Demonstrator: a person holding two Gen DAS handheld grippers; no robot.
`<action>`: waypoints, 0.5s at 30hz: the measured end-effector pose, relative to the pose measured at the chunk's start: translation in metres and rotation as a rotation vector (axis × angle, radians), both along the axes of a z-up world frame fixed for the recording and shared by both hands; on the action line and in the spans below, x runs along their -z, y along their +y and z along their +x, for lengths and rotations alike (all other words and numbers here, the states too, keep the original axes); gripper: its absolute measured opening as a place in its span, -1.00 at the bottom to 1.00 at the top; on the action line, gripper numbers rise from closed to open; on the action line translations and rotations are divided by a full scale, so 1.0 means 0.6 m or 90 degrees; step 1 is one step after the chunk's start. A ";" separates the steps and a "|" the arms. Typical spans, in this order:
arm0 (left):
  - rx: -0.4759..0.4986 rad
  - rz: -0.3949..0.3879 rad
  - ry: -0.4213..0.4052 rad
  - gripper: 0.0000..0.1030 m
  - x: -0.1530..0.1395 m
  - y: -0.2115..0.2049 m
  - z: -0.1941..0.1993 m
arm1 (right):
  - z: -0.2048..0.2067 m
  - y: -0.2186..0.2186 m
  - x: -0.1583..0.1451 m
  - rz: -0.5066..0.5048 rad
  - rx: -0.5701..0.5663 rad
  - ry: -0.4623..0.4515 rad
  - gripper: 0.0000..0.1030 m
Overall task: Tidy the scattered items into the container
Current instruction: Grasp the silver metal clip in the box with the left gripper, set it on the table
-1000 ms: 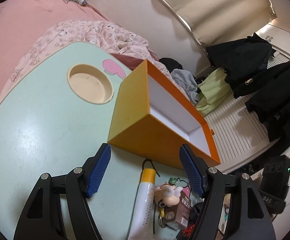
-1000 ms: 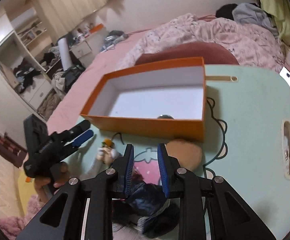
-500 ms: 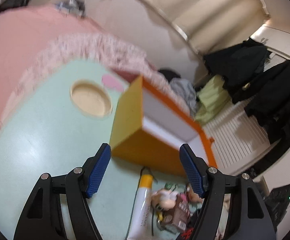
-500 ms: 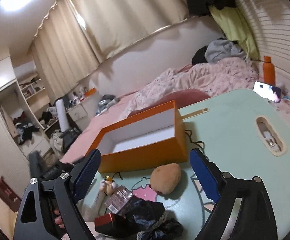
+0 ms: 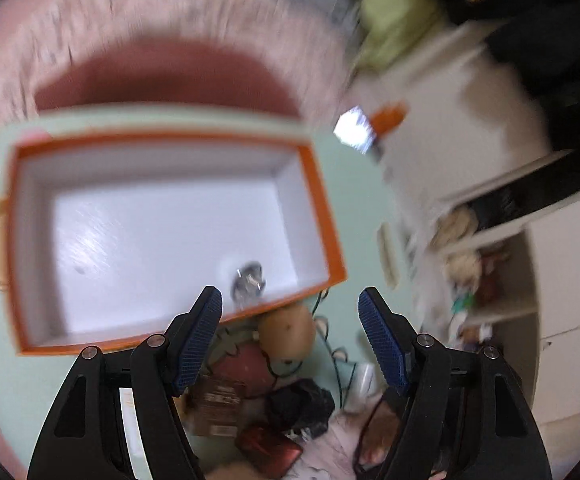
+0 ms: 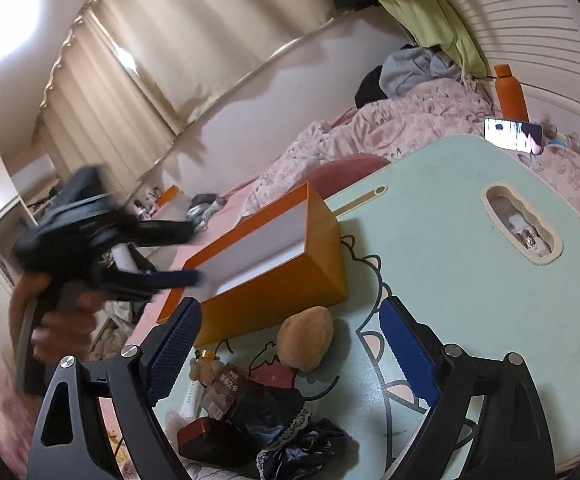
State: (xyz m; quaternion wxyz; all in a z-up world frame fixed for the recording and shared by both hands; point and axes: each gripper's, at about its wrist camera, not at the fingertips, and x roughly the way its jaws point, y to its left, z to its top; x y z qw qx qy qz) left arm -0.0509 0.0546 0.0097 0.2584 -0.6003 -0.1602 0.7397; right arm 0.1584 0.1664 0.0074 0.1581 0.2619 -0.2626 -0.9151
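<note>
An orange box (image 5: 322, 216) with a white inside stands on the mint table (image 6: 442, 280); it also shows in the right wrist view (image 6: 274, 292). A small shiny item (image 5: 248, 276) lies inside it. My left gripper (image 5: 290, 340) is open and empty above the box's near edge; it shows blurred in the right wrist view (image 6: 194, 256). My right gripper (image 6: 290, 356) is open and empty above a brown potato-like thing (image 6: 306, 338), a brown carton (image 6: 224, 390), a red case (image 6: 206, 442), dark cloth (image 6: 286, 420) and a white tube (image 6: 190, 398).
A pink bed with a floral quilt (image 6: 390, 128) lies behind the table. A lit phone (image 6: 512, 136) and an orange bottle (image 6: 510, 92) sit at the far right. The table has a cut-out handle slot (image 6: 522, 226). White shelves (image 5: 490, 280) stand to the right.
My left gripper has swung up over the box and now looks down into it, with motion blur. My right gripper opened wide from nearly shut and pulled back from the pile.
</note>
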 end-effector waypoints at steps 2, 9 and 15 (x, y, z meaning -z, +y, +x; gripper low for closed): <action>0.022 -0.030 -0.067 0.38 0.031 0.041 -0.032 | 0.002 0.000 0.000 0.000 0.001 0.004 0.76; 0.032 -0.011 -0.197 0.38 0.088 0.073 -0.078 | 0.006 0.010 0.002 -0.020 0.005 0.009 0.76; -0.011 -0.001 -0.202 0.38 0.084 0.056 -0.084 | 0.005 0.017 0.004 -0.034 0.006 0.007 0.76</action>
